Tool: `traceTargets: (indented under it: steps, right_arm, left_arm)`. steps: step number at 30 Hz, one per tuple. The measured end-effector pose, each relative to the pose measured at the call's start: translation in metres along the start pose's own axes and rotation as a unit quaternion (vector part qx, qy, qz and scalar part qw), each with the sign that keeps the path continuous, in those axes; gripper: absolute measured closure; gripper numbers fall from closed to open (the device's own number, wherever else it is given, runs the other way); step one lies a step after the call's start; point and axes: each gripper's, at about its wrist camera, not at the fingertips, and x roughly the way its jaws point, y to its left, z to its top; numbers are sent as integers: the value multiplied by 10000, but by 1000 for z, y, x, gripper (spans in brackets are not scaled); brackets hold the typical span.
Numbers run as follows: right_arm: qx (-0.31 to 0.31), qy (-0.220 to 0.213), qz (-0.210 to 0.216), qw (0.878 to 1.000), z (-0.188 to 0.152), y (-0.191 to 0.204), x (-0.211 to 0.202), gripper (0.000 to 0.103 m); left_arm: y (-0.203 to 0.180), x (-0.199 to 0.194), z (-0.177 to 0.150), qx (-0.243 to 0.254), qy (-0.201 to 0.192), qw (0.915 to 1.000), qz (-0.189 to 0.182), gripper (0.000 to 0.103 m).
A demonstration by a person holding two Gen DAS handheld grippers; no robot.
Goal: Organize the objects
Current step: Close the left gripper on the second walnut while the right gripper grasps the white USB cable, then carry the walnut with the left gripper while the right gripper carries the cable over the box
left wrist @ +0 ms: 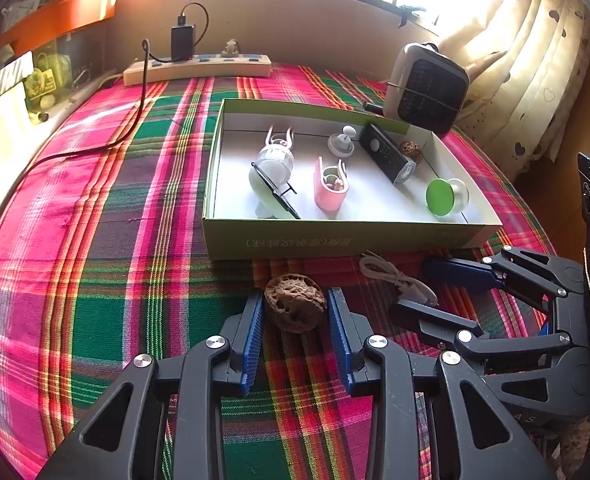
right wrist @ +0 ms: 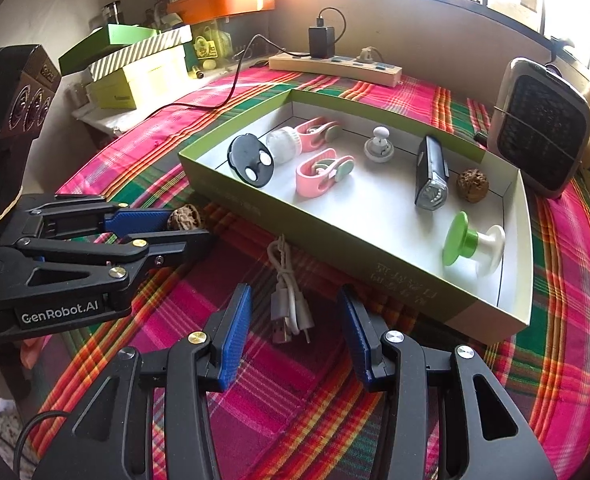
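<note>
Left wrist: walnut [left wrist: 295, 307] sits pinched between left gripper [left wrist: 295, 312] fingers [left wrist: 253, 336].

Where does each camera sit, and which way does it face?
Left wrist: on the left gripper, facing down over a walnut toward the box; the right gripper shows at right.
Right wrist: on the right gripper, facing down over a cable; the left gripper shows at left.
Both share the box, walnut, cable and tablecloth.

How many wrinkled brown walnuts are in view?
2. One wrinkled brown walnut lies on the plaid cloth between the left gripper fingers; the other sits inside the green tray.
</note>
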Motion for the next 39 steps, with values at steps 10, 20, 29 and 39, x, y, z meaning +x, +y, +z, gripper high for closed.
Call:
traceTargets:
  steps: [10, 20, 29, 39]
  right_arm:
    - [-153, 21, -138, 9998, 0, 4, 1, 65]
    - [-296, 13, -228, 9993, -1, 9, 0, 81]
    - [-282, 9, -224, 9994, -2, 9, 0, 82]
    - [-236, -41, -190, 9995, -2, 7, -2, 83]
  left_arm:
    - [0, 0, 1, -1, -8, 10000, -1, 73]
    - [0, 0, 2, 29, -9, 10000, 7, 74]
    - [0, 0, 1, 31, -8, 10000, 17, 74]
    - [-1, 0, 4, 40, -6, 10000, 53, 74]
